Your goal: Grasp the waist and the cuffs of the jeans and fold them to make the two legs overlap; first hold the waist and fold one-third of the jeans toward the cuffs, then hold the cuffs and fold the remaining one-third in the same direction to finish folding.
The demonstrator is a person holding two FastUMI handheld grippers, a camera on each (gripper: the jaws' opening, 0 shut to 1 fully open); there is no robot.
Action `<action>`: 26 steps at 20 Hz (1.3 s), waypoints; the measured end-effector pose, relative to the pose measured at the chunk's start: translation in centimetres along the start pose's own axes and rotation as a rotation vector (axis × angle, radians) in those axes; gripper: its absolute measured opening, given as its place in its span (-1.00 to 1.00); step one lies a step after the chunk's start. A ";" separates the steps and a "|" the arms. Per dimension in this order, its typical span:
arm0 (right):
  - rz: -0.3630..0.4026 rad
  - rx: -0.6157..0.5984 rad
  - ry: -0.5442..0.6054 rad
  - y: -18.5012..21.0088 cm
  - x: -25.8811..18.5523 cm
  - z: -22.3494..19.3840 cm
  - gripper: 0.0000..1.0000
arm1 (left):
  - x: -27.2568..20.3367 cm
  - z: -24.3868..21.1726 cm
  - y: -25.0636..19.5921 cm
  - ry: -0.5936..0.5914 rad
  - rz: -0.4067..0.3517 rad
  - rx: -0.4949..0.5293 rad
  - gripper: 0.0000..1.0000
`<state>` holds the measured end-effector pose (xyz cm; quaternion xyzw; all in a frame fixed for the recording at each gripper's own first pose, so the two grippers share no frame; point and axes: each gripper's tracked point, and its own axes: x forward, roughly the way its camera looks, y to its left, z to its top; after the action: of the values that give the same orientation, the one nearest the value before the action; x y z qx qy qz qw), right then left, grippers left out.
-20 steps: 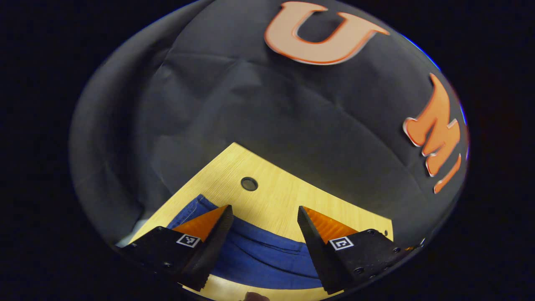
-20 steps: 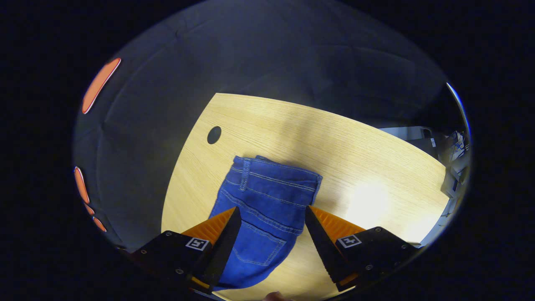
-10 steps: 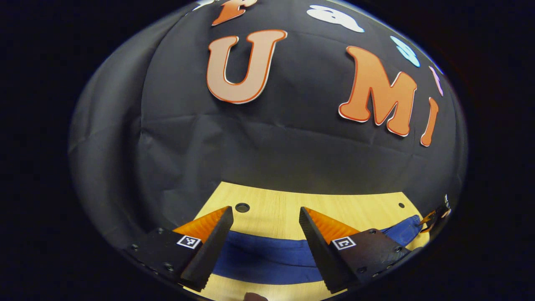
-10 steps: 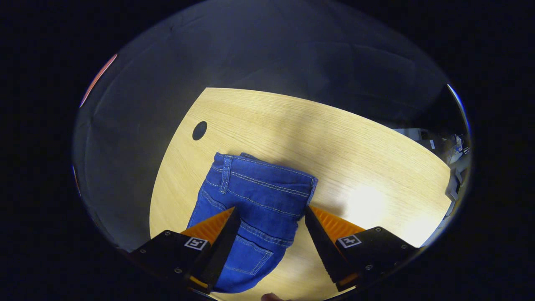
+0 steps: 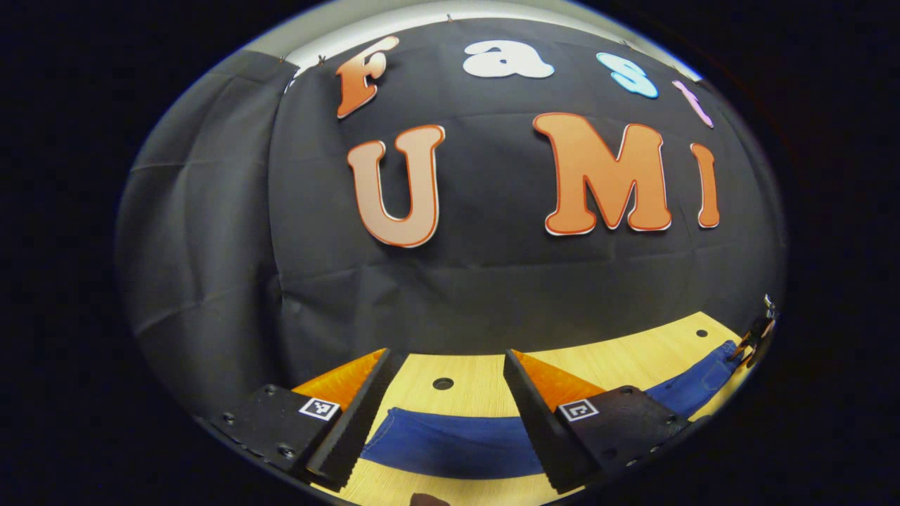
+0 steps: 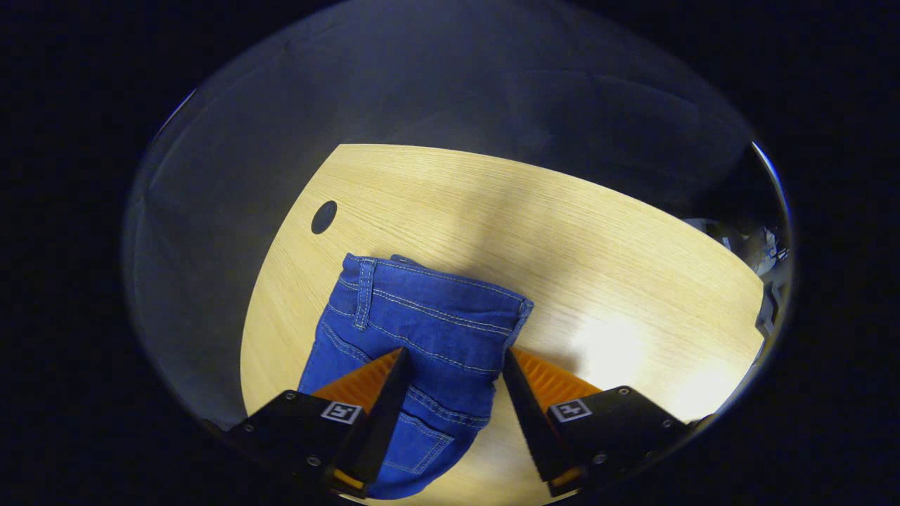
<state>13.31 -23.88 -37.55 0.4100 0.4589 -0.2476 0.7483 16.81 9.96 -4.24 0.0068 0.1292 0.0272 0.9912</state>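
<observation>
With both the left gripper (image 5: pixel 446 411) and right gripper (image 6: pixel 450 407) being held spread and empty just above the jeans (image 6: pixel 415 351) lying on the table (image 6: pixel 562 232) beneath their fingers, only one denim layer is being risked at the waist.

Stitched blue denim jeans (image 6: pixel 415 330) on matt, seemingly wood-grain table (image 6: pixel 562 232).
</observation>
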 end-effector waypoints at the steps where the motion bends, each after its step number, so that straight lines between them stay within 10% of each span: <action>1: 0.013 -0.007 0.005 0.1 0.3 -0.3 0.52 | -0.6 0.3 -0.8 -0.013 -0.016 -0.015 0.92; 4: 0.047 0.059 -0.002 1.0 0.5 -0.5 -0.15 | -2.1 0.6 -2.6 -0.016 -0.041 -0.022 0.92; 8: 0.085 0.023 -0.038 1.7 -0.3 -0.2 -0.55 | -3.2 0.4 -4.7 -0.009 -0.088 -0.022 0.94; 26: 0.282 -0.284 -0.295 11.2 -16.3 -3.9 -0.56 | -2.3 -0.9 -4.7 0.001 -0.187 -0.092 0.98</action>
<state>12.34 -14.63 -19.66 0.3203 0.3132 -0.1310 0.8844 14.63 5.12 -4.58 -0.0508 0.1285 -0.0597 0.9886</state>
